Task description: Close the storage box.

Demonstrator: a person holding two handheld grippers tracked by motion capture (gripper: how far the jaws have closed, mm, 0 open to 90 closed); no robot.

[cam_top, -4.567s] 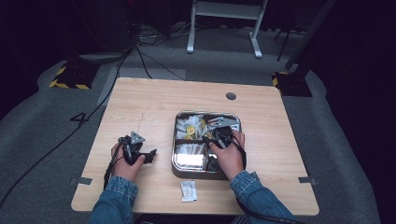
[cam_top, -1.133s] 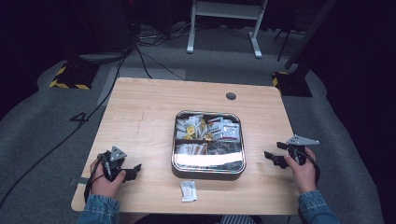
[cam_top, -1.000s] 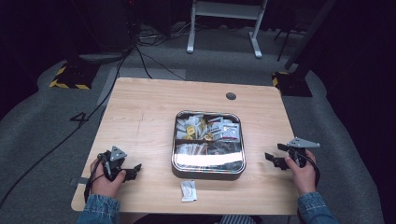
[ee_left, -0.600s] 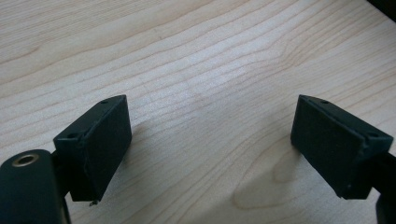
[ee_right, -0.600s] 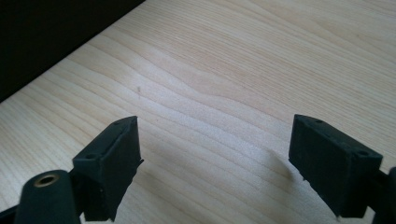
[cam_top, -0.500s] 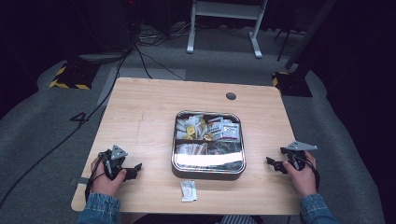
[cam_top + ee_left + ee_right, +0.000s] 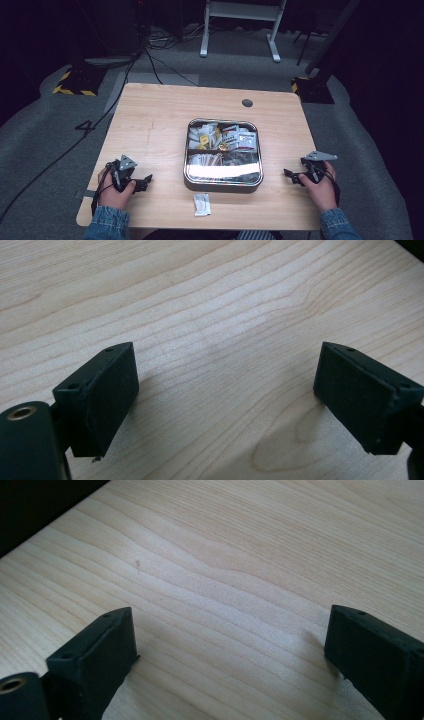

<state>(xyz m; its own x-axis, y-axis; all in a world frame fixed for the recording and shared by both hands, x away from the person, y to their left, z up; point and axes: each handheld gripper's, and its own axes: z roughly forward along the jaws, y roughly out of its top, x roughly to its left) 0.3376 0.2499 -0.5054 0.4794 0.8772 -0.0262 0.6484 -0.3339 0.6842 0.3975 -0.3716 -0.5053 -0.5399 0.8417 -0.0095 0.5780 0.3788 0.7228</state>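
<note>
The right gripper (image 7: 292, 176) has just been opening its jaws; they stand wide apart over bare table (image 7: 150, 120), nothing between them. The left gripper (image 7: 144, 181) also gapes empty. Since earlier, both hands have left the metal tin (image 7: 223, 176), now between the grippers, packed with sachets; one white packet (image 7: 202, 204) lies before it.

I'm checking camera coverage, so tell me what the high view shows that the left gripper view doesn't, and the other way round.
High view alone: the metal tin of packets mid-table, a small white sachet lying in front of it, both hands, and the right gripper resting near the table's right edge.
Left gripper view alone: a close look at the left gripper, its two black jaws wide apart with nothing between them, and the fine wood grain.
Both: the left gripper, open, over bare wooden table.
</note>
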